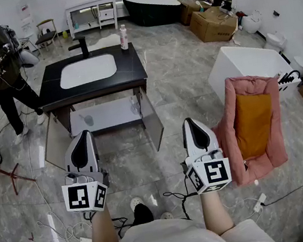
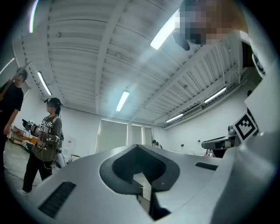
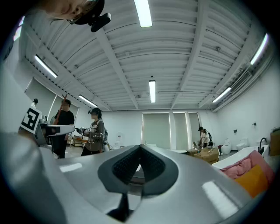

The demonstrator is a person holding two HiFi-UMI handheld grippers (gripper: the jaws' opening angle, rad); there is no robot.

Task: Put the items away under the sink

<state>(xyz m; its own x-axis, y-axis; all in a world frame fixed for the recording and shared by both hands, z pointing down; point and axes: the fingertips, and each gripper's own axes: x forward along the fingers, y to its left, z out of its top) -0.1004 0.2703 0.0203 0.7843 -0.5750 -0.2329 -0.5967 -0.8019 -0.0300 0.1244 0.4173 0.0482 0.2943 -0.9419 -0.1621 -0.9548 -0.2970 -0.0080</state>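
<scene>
White bottle (image 1: 123, 37) stands on the black sink tabletop (image 1: 131, 73) at twelve o'clock, well apart from the left tongs (image 1: 84, 135) and right tongs (image 1: 190, 122), both clenched on nothing; the task seems unstarted, and the next move calls for walking up and opening one.

Black counter (image 1: 131, 72) with white basin (image 1: 87, 71); white bottle (image 1: 123, 39), pink cap; pink cushion (image 1: 230, 130), orange middle; left gripper (image 1: 84, 134) and right gripper (image 1: 190, 121) grey, black-and-white markers
</scene>
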